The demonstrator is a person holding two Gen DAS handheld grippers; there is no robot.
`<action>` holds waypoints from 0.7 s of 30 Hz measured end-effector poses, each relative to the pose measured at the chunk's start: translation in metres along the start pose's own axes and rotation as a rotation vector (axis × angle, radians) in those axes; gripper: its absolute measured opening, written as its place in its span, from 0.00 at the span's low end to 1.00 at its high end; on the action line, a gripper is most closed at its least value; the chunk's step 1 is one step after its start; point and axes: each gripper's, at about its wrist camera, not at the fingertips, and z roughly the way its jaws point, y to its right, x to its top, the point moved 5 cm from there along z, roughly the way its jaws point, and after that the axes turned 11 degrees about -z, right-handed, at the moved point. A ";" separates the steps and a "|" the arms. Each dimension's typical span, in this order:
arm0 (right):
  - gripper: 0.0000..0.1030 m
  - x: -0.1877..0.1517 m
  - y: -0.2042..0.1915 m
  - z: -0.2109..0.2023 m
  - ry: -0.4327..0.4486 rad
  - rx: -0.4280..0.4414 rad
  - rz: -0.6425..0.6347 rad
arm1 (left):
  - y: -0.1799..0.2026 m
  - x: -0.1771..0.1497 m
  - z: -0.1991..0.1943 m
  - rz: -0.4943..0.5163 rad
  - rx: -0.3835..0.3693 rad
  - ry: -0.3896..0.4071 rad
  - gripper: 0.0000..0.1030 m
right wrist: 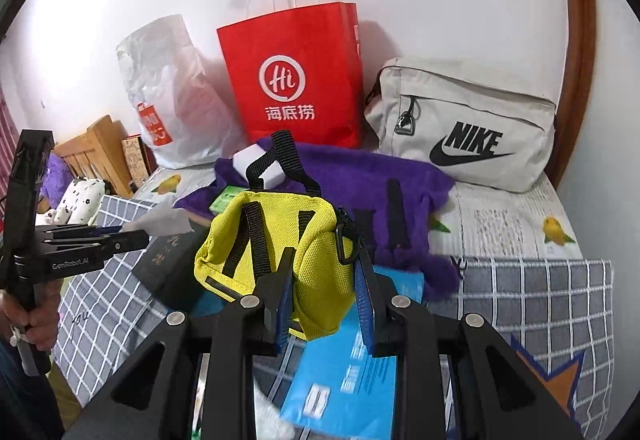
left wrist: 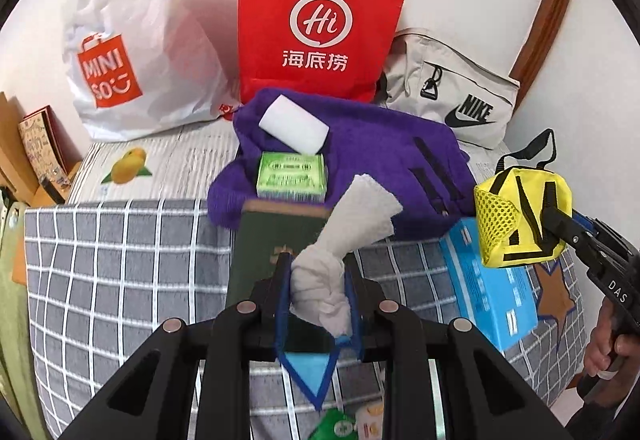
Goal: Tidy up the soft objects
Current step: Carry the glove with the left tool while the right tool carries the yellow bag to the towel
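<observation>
My left gripper (left wrist: 316,264) is shut on a white knotted cloth (left wrist: 352,224), which sticks up from between its blue pads. It hangs over a dark green book (left wrist: 276,240). My right gripper (right wrist: 324,264) is shut on a yellow mesh pouch (right wrist: 272,240) with black straps, held above a blue box (right wrist: 352,368). In the left wrist view the pouch (left wrist: 520,215) and right gripper (left wrist: 556,228) show at the right. In the right wrist view the left gripper (right wrist: 136,236) and its cloth (right wrist: 164,220) show at the left. A purple fleece item (left wrist: 380,159) lies behind on the bed.
On the fleece rest a white block (left wrist: 294,127) and a green box (left wrist: 291,171). Against the wall stand a white shopping bag (left wrist: 132,39), a red paper bag (left wrist: 320,19) and a beige Nike bag (right wrist: 468,123). A grey checked blanket (left wrist: 120,260) covers the bed.
</observation>
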 end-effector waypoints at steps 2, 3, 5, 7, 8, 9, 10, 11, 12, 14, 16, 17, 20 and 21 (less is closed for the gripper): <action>0.27 0.007 0.006 0.010 -0.004 0.008 0.003 | 0.003 0.009 0.006 0.003 0.001 0.004 0.23; 0.27 0.011 0.009 0.014 -0.003 0.008 0.003 | 0.004 0.014 0.009 0.004 0.000 0.006 0.23; 0.27 0.018 0.014 0.023 -0.007 -0.001 -0.002 | 0.006 0.024 0.016 0.003 0.006 0.007 0.23; 0.27 0.026 0.020 0.033 -0.008 -0.012 -0.006 | 0.007 0.032 0.023 0.000 0.002 0.005 0.23; 0.27 0.029 0.021 0.038 -0.011 -0.014 -0.009 | 0.007 0.036 0.026 -0.002 0.004 0.004 0.23; 0.27 0.031 0.023 0.042 -0.015 -0.013 -0.009 | 0.008 0.040 0.030 -0.003 0.009 0.002 0.23; 0.27 0.034 0.025 0.049 -0.016 -0.006 -0.006 | 0.008 0.044 0.034 -0.004 0.013 -0.001 0.23; 0.27 0.037 0.027 0.054 -0.018 -0.003 -0.005 | 0.009 0.048 0.038 -0.009 0.018 -0.006 0.23; 0.27 0.039 0.029 0.060 -0.023 -0.005 -0.002 | 0.009 0.052 0.043 -0.009 0.022 -0.013 0.23; 0.27 0.045 0.034 0.072 -0.028 -0.009 0.000 | 0.013 0.061 0.049 -0.002 0.024 -0.015 0.23; 0.27 0.052 0.039 0.083 -0.029 -0.006 -0.001 | 0.016 0.068 0.053 0.006 0.029 -0.012 0.23; 0.27 0.056 0.041 0.088 -0.026 -0.013 -0.004 | 0.018 0.072 0.056 0.008 0.029 -0.011 0.23; 0.27 0.063 0.048 0.101 -0.031 -0.022 -0.003 | 0.023 0.087 0.063 0.011 0.029 -0.011 0.23; 0.27 0.067 0.050 0.106 -0.029 -0.007 0.007 | 0.025 0.091 0.065 0.014 0.028 -0.009 0.23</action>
